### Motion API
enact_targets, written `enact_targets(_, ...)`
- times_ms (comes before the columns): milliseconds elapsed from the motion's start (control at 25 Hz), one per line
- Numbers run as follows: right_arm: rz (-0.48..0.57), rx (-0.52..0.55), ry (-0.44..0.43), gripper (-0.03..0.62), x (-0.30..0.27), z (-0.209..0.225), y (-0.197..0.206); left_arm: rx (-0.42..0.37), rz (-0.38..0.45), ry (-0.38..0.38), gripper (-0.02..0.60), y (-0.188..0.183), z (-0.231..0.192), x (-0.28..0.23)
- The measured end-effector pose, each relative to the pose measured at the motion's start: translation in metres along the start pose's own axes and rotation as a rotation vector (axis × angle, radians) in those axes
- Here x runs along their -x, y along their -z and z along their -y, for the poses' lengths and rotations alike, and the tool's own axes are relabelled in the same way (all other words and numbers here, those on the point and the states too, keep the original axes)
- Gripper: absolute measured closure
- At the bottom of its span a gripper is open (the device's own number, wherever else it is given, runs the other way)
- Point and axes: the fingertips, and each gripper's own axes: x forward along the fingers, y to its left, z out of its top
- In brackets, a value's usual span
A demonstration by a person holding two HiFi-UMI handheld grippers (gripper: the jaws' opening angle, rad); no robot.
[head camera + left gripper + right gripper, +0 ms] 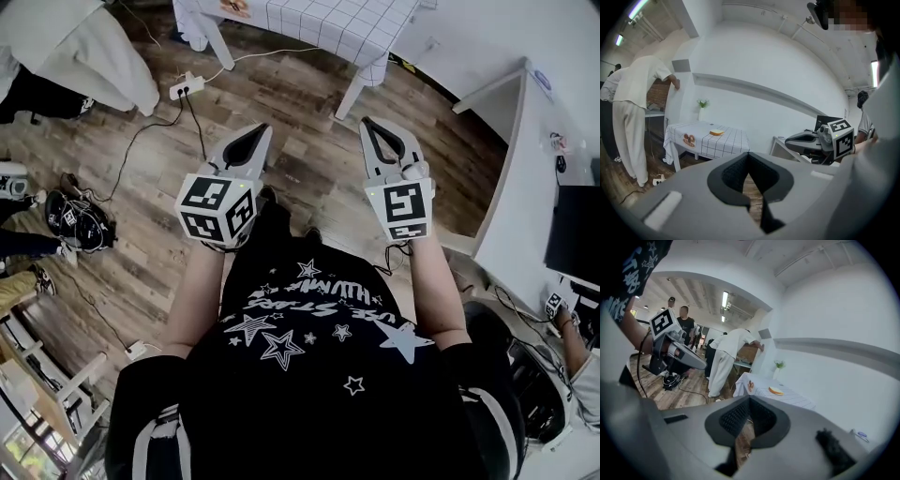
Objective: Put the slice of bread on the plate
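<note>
Left gripper and right gripper both clenched empty, bread on bench well ahead, likely soft, light, crumbly: pinch edge gently.

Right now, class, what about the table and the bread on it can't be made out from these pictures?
Head view: the top edge cuts off the table; most of its top is out of frame.
Gripper views: the bread slice is too small to tell whether a plate lies under it.
</note>
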Motion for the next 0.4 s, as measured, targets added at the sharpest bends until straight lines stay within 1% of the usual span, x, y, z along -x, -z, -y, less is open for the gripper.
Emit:
enact_targets(200, 0.001, 0.006, -0.017, 0.580, -0.011, -0.012, -0.013, 0.009, 0.004, -0.009, 0.572, -0.001, -0.016, 0.011)
enact_targets(400, 0.010, 0.014, -0.014, 0.580, 0.008, -0.020, -0.011, -0.001, 0.010, -0.008, 0.572, 0.005, -0.001, 0.023)
